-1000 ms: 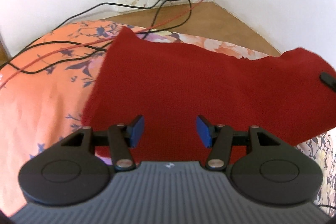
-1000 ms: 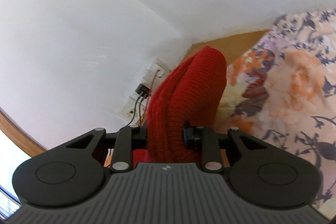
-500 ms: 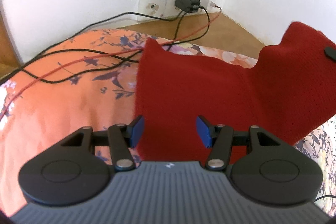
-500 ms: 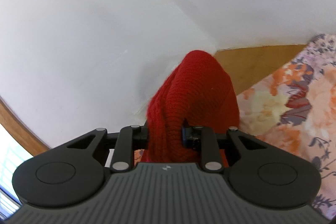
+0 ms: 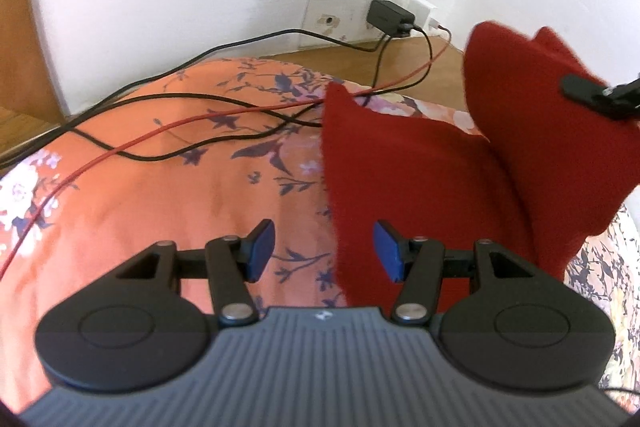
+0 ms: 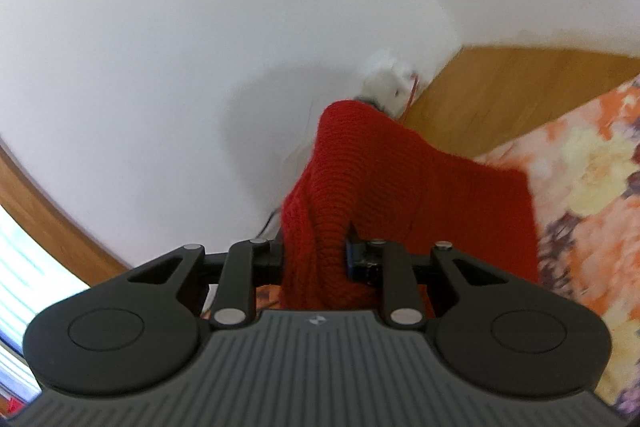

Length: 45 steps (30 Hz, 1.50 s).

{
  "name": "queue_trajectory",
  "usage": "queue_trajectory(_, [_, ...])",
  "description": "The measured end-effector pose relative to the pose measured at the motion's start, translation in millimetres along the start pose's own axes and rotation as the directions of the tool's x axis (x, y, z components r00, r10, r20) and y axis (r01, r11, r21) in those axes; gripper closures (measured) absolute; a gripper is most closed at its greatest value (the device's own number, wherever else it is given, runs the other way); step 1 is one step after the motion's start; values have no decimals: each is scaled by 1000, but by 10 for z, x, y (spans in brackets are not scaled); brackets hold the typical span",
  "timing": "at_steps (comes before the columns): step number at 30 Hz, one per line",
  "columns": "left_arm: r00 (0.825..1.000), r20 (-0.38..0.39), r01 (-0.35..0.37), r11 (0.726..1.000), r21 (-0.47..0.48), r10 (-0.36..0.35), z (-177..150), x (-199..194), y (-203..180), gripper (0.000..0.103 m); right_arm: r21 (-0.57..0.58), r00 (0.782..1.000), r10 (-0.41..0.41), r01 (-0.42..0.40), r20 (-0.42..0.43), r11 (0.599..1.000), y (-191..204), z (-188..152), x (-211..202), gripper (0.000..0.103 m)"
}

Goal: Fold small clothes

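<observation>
A red knitted garment (image 5: 404, 179) lies on the floral bedspread (image 5: 168, 195), its right part lifted into the air. My left gripper (image 5: 324, 253) hovers open just above the garment's left edge, blue pads apart and nothing between them. My right gripper (image 6: 316, 259) is shut on a bunched fold of the red garment (image 6: 360, 179), holding it up off the bed. One of the right gripper's fingers (image 5: 584, 93) shows against the raised cloth in the left wrist view.
Black and red cables (image 5: 224, 115) trail across the bedspread from a charger (image 5: 390, 17) plugged into a wall socket. A wooden floor strip (image 6: 520, 91) runs along the white walls behind the bed. A wooden frame (image 6: 44, 211) curves at the left.
The right gripper has lifted the garment's right part higher and carried it leftward over the rest. The left gripper has shifted left, from over the cloth to its left edge.
</observation>
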<state>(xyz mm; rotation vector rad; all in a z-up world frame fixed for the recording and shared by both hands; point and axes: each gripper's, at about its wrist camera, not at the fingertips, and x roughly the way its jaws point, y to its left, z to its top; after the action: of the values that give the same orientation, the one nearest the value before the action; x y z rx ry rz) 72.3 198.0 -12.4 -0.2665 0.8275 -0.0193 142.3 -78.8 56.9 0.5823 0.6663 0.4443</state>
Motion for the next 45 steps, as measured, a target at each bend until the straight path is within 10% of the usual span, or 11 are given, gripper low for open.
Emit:
queue_trajectory(13, [999, -3, 35, 999, -8, -35, 64, 16, 297, 47, -242, 981, -154, 123, -116, 963, 381, -608, 752, 75])
queue_trajectory(21, [996, 20, 87, 996, -31, -86, 177, 2, 304, 47, -203, 982, -43, 5, -183, 979, 399, -632, 850, 46])
queue_trajectory(29, [985, 66, 163, 987, -11, -162, 393, 13, 87, 47, -204, 995, -19, -2, -100, 979, 406, -531, 260, 40])
queue_trajectory(45, [977, -31, 211, 977, -39, -213, 502, 692, -328, 47, 37, 956, -288, 286, 53, 957, -738, -332, -285, 35])
